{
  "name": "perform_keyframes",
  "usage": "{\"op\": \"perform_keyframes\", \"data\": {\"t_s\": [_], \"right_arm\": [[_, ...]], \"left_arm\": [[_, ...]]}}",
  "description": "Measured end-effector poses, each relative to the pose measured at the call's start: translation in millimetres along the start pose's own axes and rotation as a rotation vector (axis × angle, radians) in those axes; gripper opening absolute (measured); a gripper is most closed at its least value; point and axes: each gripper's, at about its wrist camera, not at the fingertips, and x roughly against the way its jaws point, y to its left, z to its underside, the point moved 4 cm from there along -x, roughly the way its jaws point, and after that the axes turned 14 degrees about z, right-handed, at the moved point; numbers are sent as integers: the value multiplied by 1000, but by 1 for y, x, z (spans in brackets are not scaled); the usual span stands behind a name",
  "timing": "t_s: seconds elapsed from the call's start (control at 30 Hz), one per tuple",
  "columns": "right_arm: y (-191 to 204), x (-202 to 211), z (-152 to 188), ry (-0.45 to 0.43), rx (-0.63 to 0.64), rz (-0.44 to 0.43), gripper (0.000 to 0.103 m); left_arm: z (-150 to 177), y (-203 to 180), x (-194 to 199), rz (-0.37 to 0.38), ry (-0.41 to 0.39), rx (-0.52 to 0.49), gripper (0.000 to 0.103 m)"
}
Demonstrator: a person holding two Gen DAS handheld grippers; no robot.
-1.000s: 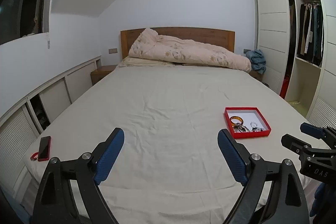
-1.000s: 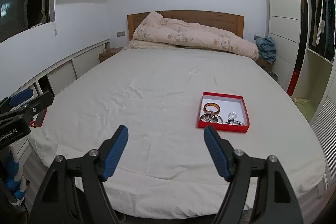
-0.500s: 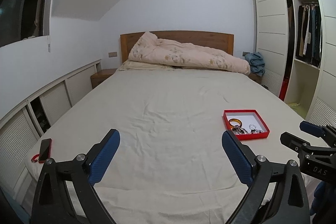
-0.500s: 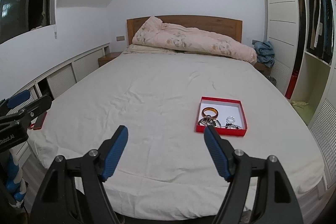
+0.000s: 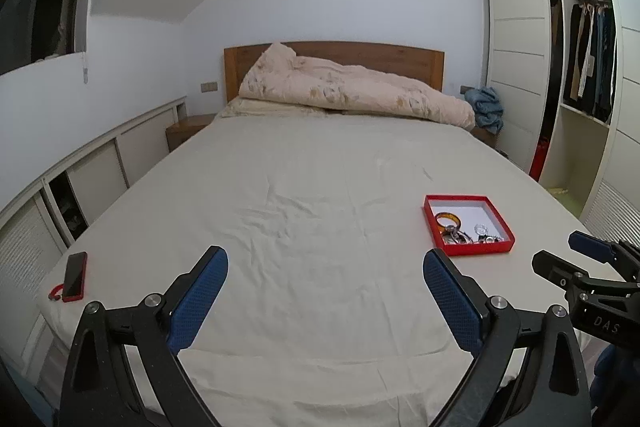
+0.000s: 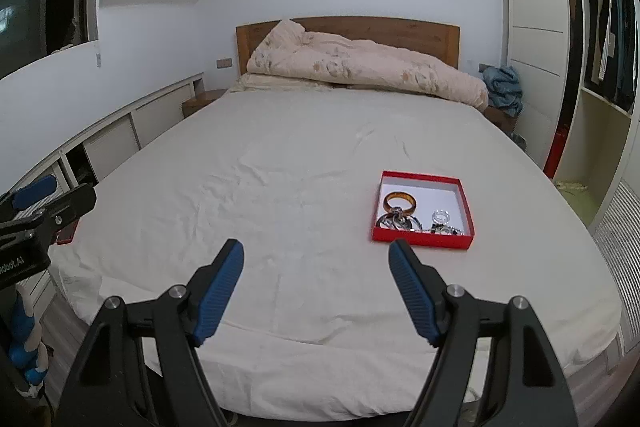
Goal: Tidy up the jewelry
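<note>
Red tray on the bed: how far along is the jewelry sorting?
Looks done: the amber bangle, a clear ring and a tangle of silver pieces lie inside the red tray, none loose on the sheet. In hand: nothing; left tongs and right tongs are open and empty, short of the tray. Left: the pile is bunched at the near edge, unsorted.

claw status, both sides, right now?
Left claw: open, holding nothing, above the bed sheet.
Right claw: open, holding nothing, short of the red tray.
</note>
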Motion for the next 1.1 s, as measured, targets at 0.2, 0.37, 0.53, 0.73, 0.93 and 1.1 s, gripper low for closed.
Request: {"op": "perform_keyframes", "data": {"t_s": [0.2, 0.37, 0.53, 0.73, 0.93, 1.1], "right_arm": [[0, -15, 7, 34, -1, 3, 74], [1, -27, 12, 58, 1, 5, 74], [2, -42, 18, 87, 2, 8, 74], [1, -59, 25, 117, 5, 15, 74], [-2, -73, 25, 130, 8, 30, 74], [-6, -83, 23, 136, 2, 46, 74]], "left_arm": [[8, 2, -15, 8, 37, 11, 97], [16, 4, -29, 14, 68, 20, 97], [23, 5, -44, 21, 105, 27, 97], [30, 8, -64, 29, 148, 38, 97], [35, 13, -82, 35, 176, 55, 97], [41, 17, -98, 32, 210, 65, 97]]}}
